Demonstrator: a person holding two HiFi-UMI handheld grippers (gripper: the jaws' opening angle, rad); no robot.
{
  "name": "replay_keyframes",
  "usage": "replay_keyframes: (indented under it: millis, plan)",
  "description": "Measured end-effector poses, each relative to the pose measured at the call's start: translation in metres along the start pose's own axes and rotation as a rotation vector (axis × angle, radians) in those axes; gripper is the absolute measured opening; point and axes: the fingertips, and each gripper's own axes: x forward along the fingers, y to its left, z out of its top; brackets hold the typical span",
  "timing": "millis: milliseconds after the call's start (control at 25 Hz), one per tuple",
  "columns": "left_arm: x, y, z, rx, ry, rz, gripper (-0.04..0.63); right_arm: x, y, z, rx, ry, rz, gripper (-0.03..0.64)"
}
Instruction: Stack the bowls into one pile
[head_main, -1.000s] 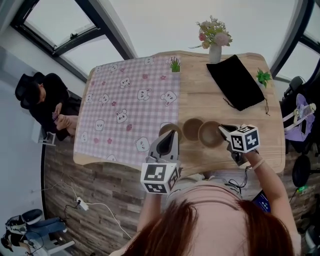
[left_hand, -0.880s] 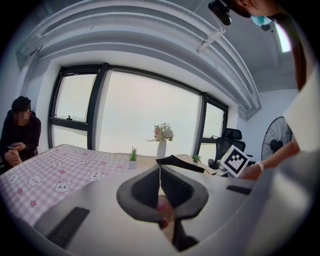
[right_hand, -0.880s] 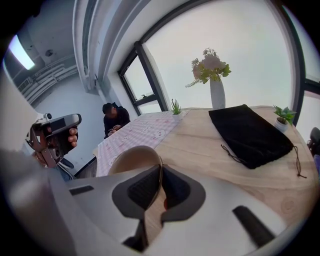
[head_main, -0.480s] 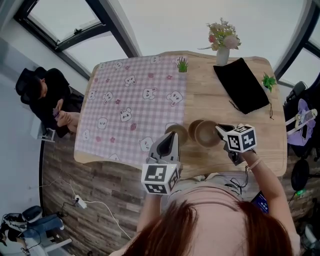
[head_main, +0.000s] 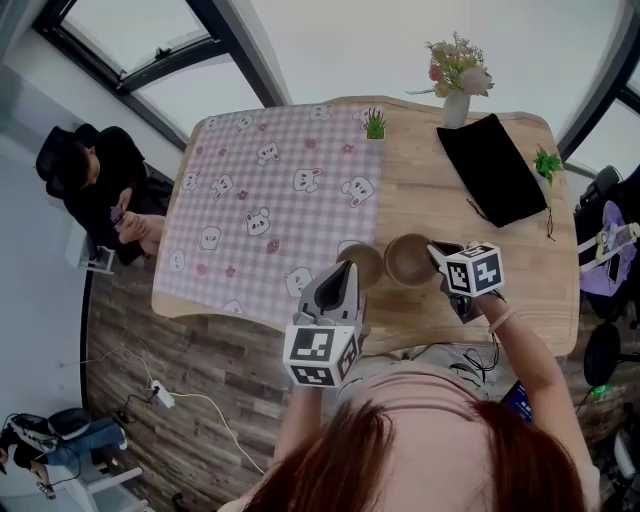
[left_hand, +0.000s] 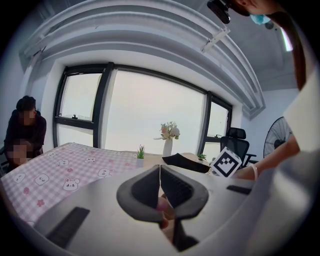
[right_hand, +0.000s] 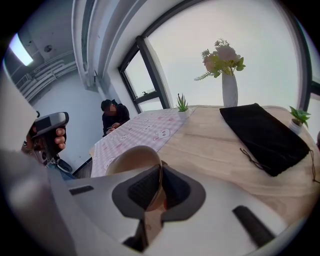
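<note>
Your right gripper (head_main: 438, 254) pinched rim of bowl (head_main: 408, 258) over table (head_main: 520, 262), just beside second bowl (head_main: 362, 266). Your left gripper (head_main: 346, 268) sat closed, empty. Risk was: one-sided rim pinch could let bowl tilt, slip, land askew.

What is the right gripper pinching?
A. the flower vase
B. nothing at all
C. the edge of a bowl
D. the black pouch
C: in the right gripper view, the right gripper has its jaws closed on the rim of a tan bowl, while the black pouch and the vase sit untouched farther off on the table.
</note>
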Motion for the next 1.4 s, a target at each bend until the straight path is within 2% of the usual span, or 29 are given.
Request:
replay_keyframes:
  millis: [640,1000,1400]
  plan:
    - [-0.012,-0.001,-0.002,-0.030,0.018,0.074,0.011,0.033,-0.008,-0.016,-0.087,0.091,-0.029,0.015]
    - [-0.018,0.005,-0.006,-0.043,0.022,0.112,0.011,0.038,-0.009,-0.016,-0.153,0.090,-0.065,0.018]
    - [-0.020,-0.007,-0.012,-0.052,0.029,0.120,0.011,0.033,-0.006,-0.019,-0.240,0.090,-0.072,0.068]
